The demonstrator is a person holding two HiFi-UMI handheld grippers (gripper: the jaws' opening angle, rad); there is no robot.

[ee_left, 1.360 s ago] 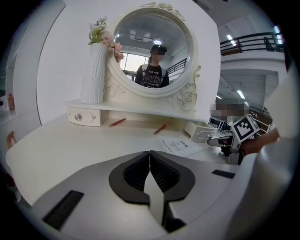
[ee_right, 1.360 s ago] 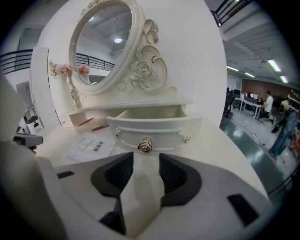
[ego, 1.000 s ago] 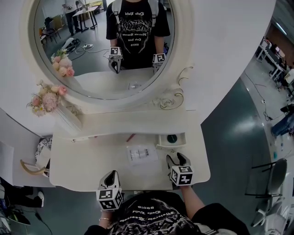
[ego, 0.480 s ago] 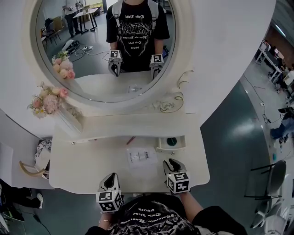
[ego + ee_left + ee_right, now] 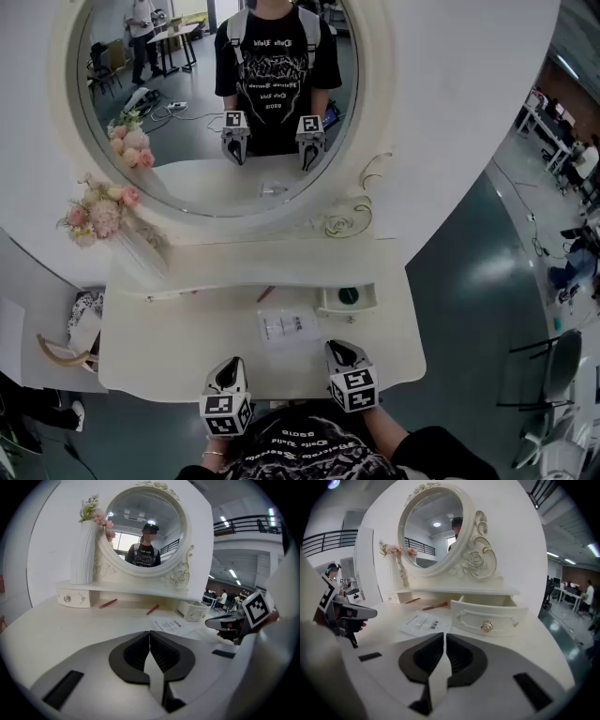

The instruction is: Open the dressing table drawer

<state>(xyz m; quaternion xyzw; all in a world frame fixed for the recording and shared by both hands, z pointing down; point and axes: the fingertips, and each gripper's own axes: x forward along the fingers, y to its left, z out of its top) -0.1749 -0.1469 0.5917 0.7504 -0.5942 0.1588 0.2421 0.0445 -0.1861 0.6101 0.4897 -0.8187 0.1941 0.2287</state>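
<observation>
The small cream drawer (image 5: 348, 296) on the dressing table's right stands pulled out, its top open; in the right gripper view its front (image 5: 487, 616) shows a crystal knob (image 5: 487, 626). My right gripper (image 5: 339, 352) hovers near the table's front edge, well short of the drawer; its jaws (image 5: 444, 637) are closing, tips meeting, nothing between them. My left gripper (image 5: 227, 372) rests at the front edge to the left, shut and empty (image 5: 149, 634). A matching drawer (image 5: 74, 598) on the left stays closed.
A printed paper sheet (image 5: 288, 327) lies mid-table ahead of the grippers. A red pencil (image 5: 266, 293) lies under the shelf. A white vase with pink flowers (image 5: 141, 246) stands at the left, beside the round mirror (image 5: 225, 94).
My right gripper has drawn back from the open drawer toward the table's front edge and to the left, and its jaws have gone from open to closed. The left gripper has stayed put.
</observation>
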